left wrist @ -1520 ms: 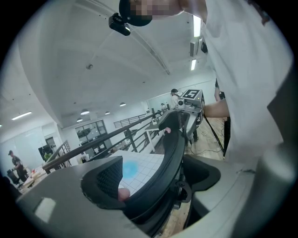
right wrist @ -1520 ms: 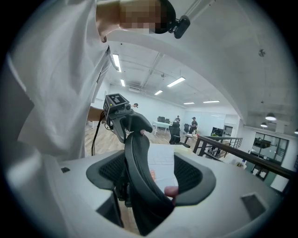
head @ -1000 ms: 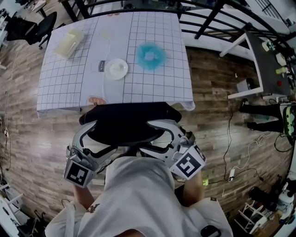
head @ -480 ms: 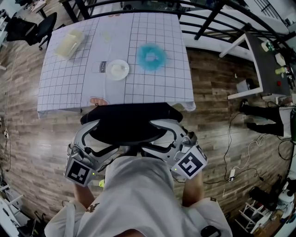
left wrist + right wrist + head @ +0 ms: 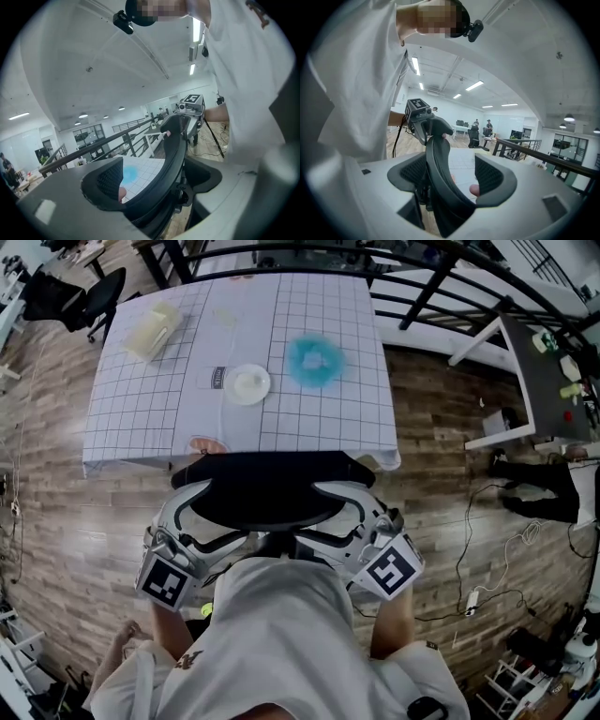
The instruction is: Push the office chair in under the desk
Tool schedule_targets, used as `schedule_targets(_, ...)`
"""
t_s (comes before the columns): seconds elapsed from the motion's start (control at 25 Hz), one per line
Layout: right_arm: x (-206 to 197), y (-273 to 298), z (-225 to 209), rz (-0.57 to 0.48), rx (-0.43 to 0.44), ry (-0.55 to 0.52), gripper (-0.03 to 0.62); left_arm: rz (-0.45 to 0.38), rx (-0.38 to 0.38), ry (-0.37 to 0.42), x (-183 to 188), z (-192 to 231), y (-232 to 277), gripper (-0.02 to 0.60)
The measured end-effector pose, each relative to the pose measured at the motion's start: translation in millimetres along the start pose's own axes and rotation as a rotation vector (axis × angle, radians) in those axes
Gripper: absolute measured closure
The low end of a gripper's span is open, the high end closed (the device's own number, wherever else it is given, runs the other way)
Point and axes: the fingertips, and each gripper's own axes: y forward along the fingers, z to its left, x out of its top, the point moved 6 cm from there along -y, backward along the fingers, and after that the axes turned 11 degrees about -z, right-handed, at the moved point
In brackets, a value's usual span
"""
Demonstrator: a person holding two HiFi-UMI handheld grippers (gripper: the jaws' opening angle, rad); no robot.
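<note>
Standing behind the office chair point(image 5: 267, 488), we hold the left gripper point(image 5: 202, 519) and right gripper point(image 5: 339, 517) low at its backrest's two ends, jaws spread, straddling the rim unclamped. The backrest runs side to side, facing the desk point(image 5: 141, 418), right at its near edge.

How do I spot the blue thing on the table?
Find the table with the white checked cloth, in front of the black chair. The blue thing lies right of the white round dish; it alone is fluffy and bright blue.

Right tool point(image 5: 452, 183) jaws apart, office chair point(image 5: 439, 154) backrest between
</note>
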Motion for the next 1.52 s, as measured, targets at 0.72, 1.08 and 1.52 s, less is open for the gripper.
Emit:
schedule_targets(0.72,38.2,-0.8,-19.6,-0.272,-0.212,0.097,0.569,-0.315,0.213,-0.123,39.4,29.7,-12.3,0.58)
schedule_targets(1.08,25.3,3.9,-22.5,-0.248,-0.25,0.154,0.589,-0.341,0.232,-0.201,32.5,33.4,-5.2,0.58)
schedule_targets(1.52,24.8,5.5,-21.9,-0.237,-0.237,0.134,0.591,-0.328,0.22,-0.175,32.5,31.7,-3.6,0.58)
